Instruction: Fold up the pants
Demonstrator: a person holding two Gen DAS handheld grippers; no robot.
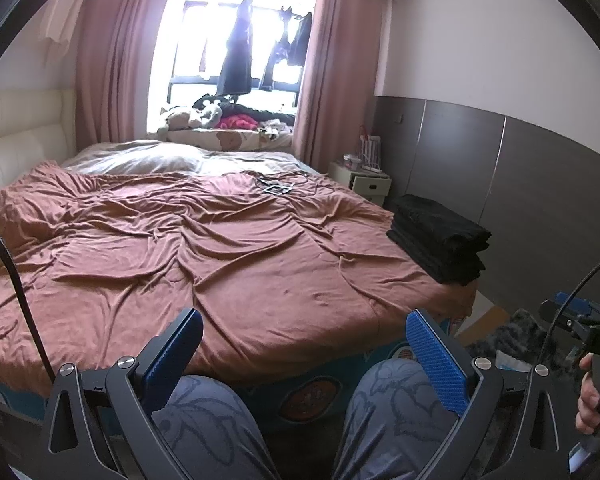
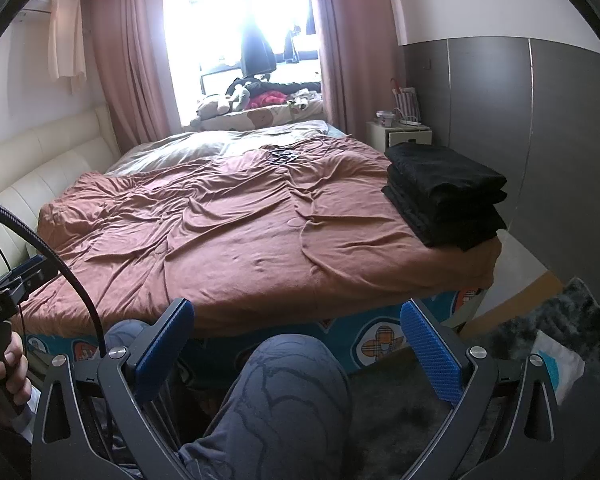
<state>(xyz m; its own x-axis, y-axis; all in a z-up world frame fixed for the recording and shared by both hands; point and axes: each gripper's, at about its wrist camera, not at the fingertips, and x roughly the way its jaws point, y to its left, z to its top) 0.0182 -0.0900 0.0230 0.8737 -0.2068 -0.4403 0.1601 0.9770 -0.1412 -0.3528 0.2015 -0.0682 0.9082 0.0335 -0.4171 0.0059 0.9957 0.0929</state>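
Rust-brown cover: a wrinkled bedspread (image 1: 204,240) lies over the whole bed (image 2: 384,344), whose patterned teal side panel shows below the near edge.
Headboard: cream, padded (image 2: 48,160), along the bed's left side.
Window: bright, with dark clothes hanging in it (image 1: 236,60) and pink curtains (image 1: 112,52) on both sides.
Sill: soft toys and heaped clothing (image 1: 228,116) along the ledge beyond the bed.
Pants: a stack of folded black pants (image 2: 448,196) sits on the bed's near right corner, close to the grey wall panels (image 2: 540,128).
Nightstand: white, small (image 1: 366,184), beside the far right of the bed, with small items on top.
Person: seated facing the bed, knees in grey patterned trousers (image 1: 204,416) between the tongs.
Left gripper (image 1: 304,344): blue-padded jaws spread wide, nothing between them, held low over the knees.
Right gripper (image 2: 298,340): jaws likewise spread wide and holding nothing.
Cables: a dark tangle of cords (image 1: 278,184) on the cover's far part.
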